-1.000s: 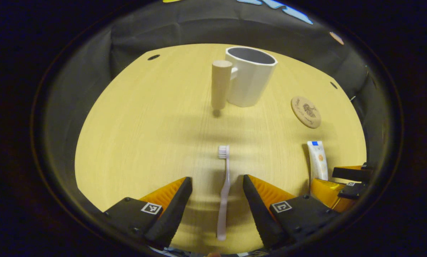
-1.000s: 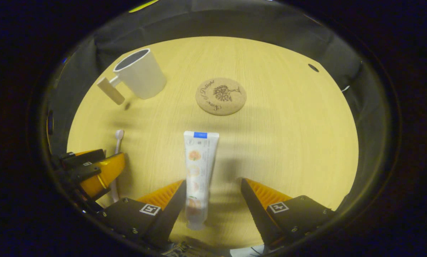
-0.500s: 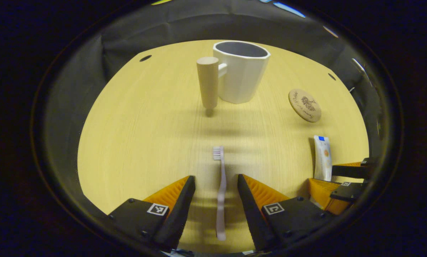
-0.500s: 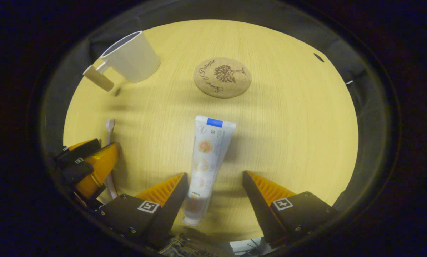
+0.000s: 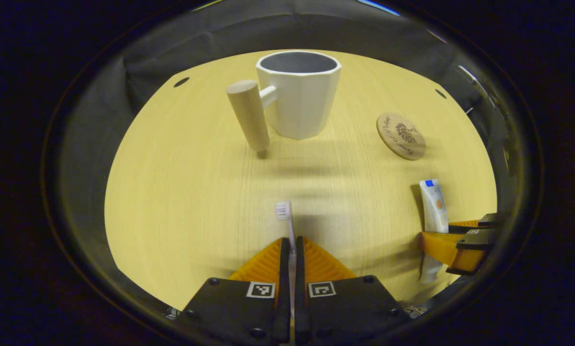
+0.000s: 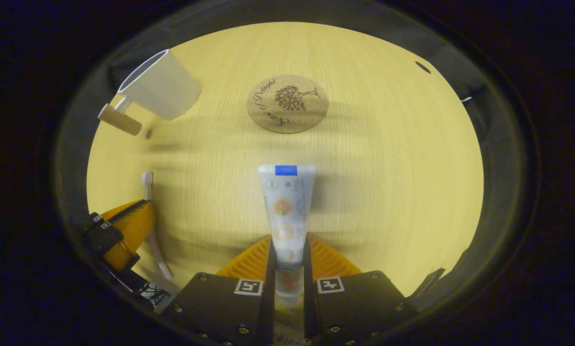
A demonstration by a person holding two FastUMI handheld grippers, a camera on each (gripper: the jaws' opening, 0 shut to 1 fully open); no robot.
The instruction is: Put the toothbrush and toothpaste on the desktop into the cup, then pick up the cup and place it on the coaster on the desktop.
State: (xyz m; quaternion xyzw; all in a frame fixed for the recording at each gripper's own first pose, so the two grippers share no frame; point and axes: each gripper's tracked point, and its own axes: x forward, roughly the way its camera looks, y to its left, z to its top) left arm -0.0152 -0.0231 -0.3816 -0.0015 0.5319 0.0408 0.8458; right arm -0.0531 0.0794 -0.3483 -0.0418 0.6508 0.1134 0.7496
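Left gripper (image 5: pixel 290 250) pinching the toothbrush (image 5: pixel 287 226) by its handle, bristle head sticking out ahead of the tips. Right gripper (image 6: pixel 287 259) pinching the toothpaste (image 6: pixel 286 206) near its cap end, flat crimped end pointing forward. Both items apparently resting low over the desktop (image 5: pixel 181 192), though contact not clearly readable.

Cup (image 5: pixel 298 93) standing upright well ahead of the left gripper, wooden handle (image 5: pixel 249 115) jutting to its left side; ahead and far to the left of the right gripper. Coaster (image 6: pixel 287 103) lying straight ahead of the right gripper, beyond the tube; ahead and to the right of the left gripper.

Lifting straight up first, probably best, keeping the pinch firm so neither item is swivelling between the fingers. Then carrying forward above the rim and tipping tip-down into the mouth. Going one at a time, likely, to avoid crowding the opening. Steering clear of the handle, since nudging it could be turning or toppling the cup.
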